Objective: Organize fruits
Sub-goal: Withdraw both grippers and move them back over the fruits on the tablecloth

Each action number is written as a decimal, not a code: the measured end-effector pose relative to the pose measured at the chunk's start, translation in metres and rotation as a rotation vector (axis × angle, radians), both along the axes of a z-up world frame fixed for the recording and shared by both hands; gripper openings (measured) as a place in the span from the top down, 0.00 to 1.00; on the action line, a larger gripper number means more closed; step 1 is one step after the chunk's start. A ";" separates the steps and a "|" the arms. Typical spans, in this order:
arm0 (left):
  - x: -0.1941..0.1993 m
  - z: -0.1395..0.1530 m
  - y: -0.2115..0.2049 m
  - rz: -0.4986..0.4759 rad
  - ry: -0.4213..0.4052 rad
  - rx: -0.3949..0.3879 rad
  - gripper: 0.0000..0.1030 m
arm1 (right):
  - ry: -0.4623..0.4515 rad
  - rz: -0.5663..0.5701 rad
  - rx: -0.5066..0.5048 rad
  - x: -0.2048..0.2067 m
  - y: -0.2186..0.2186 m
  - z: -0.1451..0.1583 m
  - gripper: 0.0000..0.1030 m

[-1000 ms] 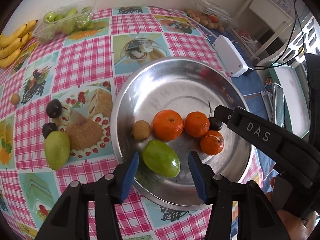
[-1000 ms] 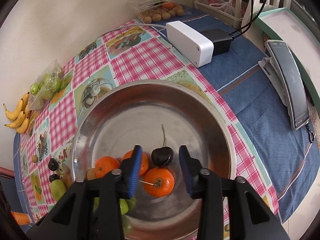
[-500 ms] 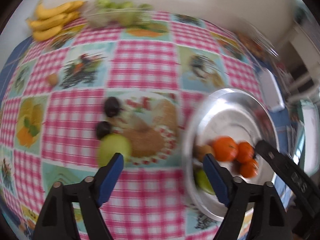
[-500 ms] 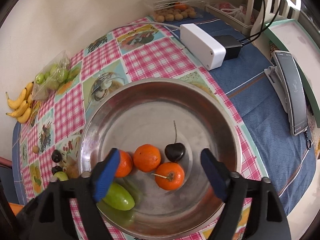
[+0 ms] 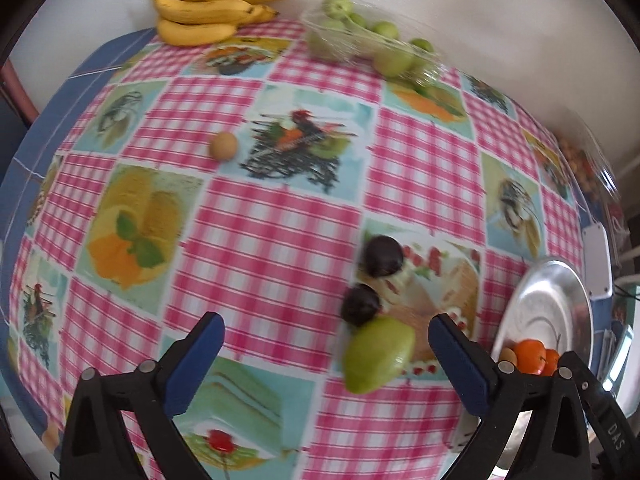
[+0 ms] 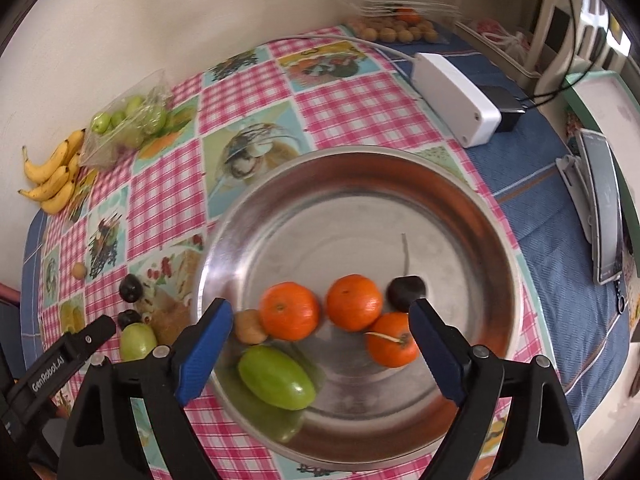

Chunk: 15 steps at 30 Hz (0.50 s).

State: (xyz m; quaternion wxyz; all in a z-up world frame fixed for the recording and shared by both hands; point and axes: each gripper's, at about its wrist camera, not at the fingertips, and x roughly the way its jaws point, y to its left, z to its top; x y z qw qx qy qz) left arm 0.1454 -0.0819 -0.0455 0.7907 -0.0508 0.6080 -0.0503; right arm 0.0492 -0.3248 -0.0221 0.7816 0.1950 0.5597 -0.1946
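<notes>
The left gripper (image 5: 326,354) hangs over the checked cloth (image 5: 280,240) on the tabletop, its jaws spread wide and just been opening, with nothing pinched. A green mango (image 5: 378,354) lies on the cloth between the blue pads, closer to the right one and touching neither. Two dark plums (image 5: 382,256) sit just beyond it, the nearer one touching the mango. A small brown fruit (image 5: 224,145) lies alone farther off to the left. At the far edge, by the wall, are a bunch of bananas (image 5: 212,8) and a clear bag of green fruit (image 5: 372,44).

The right gripper (image 6: 320,342) is over the metal bowl (image 6: 360,208), which stands to the right of the mango on the cloth. Its jaws have also just been opening and stand wide apart, holding nothing. In the near part of the bowl lie three tangerines (image 6: 289,311), a second green mango (image 6: 276,377), a small brown fruit (image 6: 249,326) touching the left tangerine, and a dark cherry (image 6: 406,291) with a long stem. Beyond the bowl a white box (image 6: 456,98) rests on a blue cloth (image 6: 560,280).
</notes>
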 end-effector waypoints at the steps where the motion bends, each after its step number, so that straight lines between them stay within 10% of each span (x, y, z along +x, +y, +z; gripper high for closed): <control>1: 0.001 0.001 0.005 0.011 -0.002 -0.002 0.00 | -0.003 0.008 -0.002 0.002 0.004 0.001 0.13; 15: 0.017 0.002 0.050 0.110 -0.034 -0.025 0.00 | -0.048 0.030 -0.007 0.013 0.028 0.004 0.00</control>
